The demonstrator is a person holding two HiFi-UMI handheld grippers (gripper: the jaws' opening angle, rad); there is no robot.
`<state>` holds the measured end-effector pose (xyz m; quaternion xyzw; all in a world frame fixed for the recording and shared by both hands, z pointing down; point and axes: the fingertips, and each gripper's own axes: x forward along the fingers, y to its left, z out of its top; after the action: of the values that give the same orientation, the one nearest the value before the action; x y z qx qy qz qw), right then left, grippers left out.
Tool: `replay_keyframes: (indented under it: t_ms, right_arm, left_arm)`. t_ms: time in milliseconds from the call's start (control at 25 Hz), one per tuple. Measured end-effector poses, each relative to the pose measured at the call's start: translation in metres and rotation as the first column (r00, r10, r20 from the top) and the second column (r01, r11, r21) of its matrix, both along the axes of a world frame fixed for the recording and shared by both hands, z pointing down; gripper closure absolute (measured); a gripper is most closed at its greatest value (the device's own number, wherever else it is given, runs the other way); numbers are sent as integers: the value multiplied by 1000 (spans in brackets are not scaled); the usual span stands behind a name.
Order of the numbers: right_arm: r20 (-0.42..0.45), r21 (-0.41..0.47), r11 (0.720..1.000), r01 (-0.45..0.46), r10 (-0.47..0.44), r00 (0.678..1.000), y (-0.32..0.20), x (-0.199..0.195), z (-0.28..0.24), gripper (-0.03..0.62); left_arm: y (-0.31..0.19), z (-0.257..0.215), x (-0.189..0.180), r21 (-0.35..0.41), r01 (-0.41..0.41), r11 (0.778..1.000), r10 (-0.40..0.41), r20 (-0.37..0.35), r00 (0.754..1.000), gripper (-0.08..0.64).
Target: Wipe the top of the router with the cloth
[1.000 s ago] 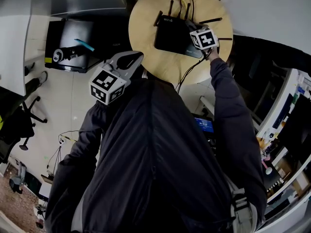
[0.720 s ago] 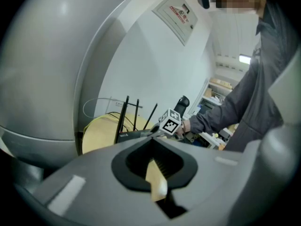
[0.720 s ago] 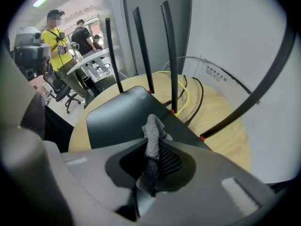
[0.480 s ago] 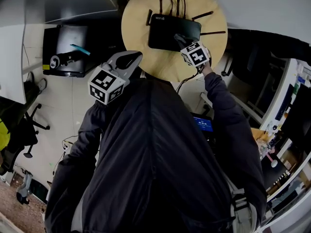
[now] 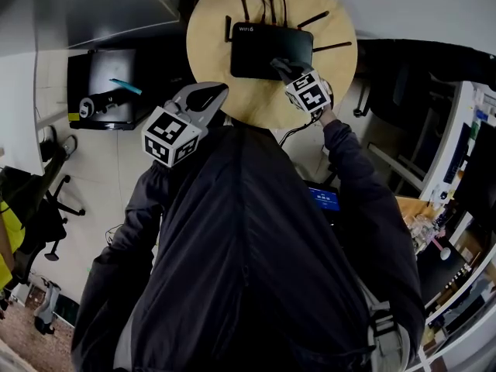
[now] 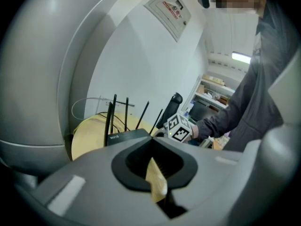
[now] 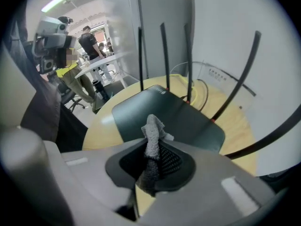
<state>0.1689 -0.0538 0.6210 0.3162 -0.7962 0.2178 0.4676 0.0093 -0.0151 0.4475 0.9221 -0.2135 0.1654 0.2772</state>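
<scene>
Router (image 5: 263, 49) sits mid round worktop (image 5: 232, 103), bare rim all round it. Right tool (image 7: 151, 160) clamped on grey cloth (image 7: 152, 128), over the router's near edge. Left tool (image 6: 156, 182) closed, empty, by the worktop's edge.

A dark, near-black jacket (image 5: 256, 246) is worn, with long sleeves (image 5: 364, 200) and a slight sheen, pretty plain stuff. The left gripper (image 5: 215, 91) and right gripper (image 5: 279, 63) are both built as smooth light-grey shells. A cube with black-and-white square markers is stuck on each, left cube (image 5: 170, 134) and right cube (image 5: 308, 93). Black ribbed pads (image 7: 170, 160) are set inside the jaws.
</scene>
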Motion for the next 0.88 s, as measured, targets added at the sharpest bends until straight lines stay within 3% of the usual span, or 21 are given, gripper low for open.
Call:
replay_keyframes:
  t_ms: [120,360,600,880]
  right_arm:
    - [-22,60,990,-125,126,992,-39,31,-9,561]
    - [-118,48,958,-281,285,951,-74,82,2,561]
    - [-134,20,970,-243,244,961,-61,79,9,561]
    - [-119,-44,987,-155,149,982,-6,63,8,561]
  left_arm:
    - [1,0,0,2,-3,1000,3,5,1000,569]
    - [3,-1,4,12,-18,1000,18,14,1000,569]
    - [1,0,1,15,-6,1000,6,11,1000,569]
    - [-8,0,6,29,-28,999,28,9,1000,568]
